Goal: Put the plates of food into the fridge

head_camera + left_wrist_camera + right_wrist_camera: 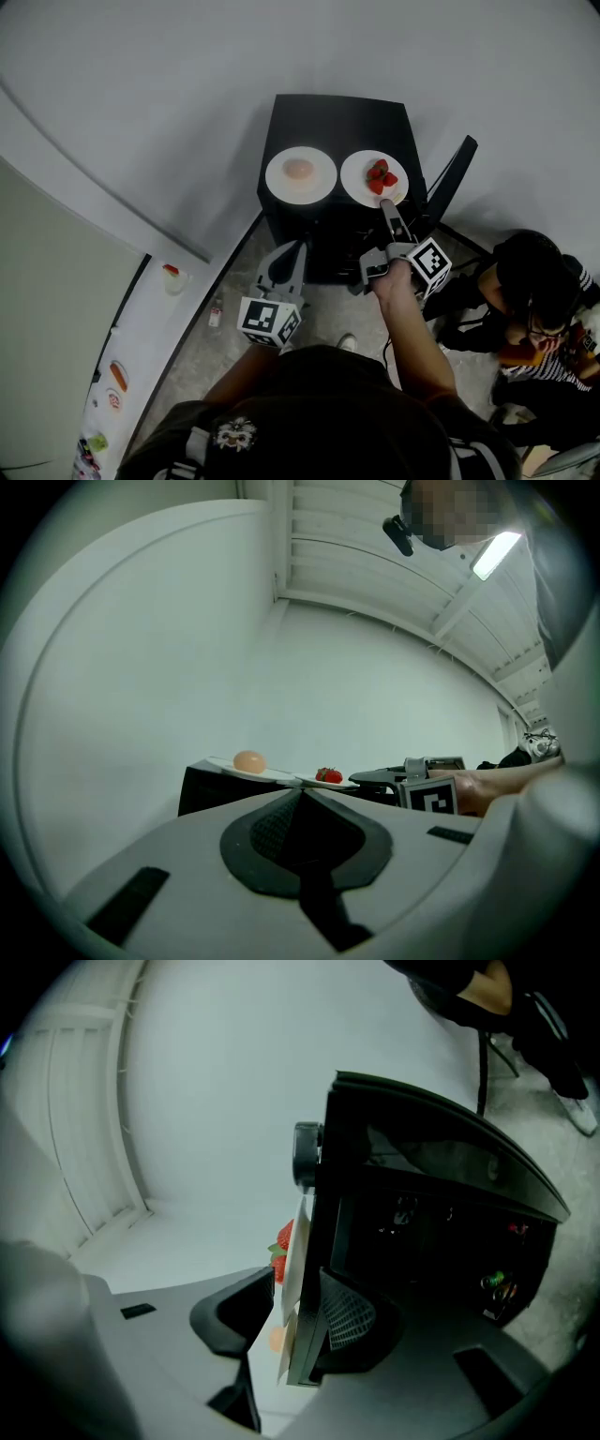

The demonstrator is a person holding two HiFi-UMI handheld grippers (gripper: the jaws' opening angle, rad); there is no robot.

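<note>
Plates of food: two, white, side by side on top of black table [337,122], near its front edge, just apart.

Left plate [279,178]: lying flat, carrying one pale orange round item [298,169]; kind not discernible.

Right plate [356,173]: lying flat, carrying strawberries [380,176]. Near rim at table's front edge.

Right gripper [386,208]: rolled onto its side, pointed level at near rim of right plate. Jaws wide apart, one over the plate's top side, the other under the table top; rim and table edge both in the gap. Upper pad clear of the plate. Lower pad very close to table's underside, contact not discernible. No grip on the plate.

Left gripper [298,246]: in front of table, left of right gripper, well short of left plate. Pointed level toward table. Jaws closed together, nothing between them.

White door [141,356] at lower left of head view, small items on it. Person [534,300] in striped top low on floor, right of table.
</note>
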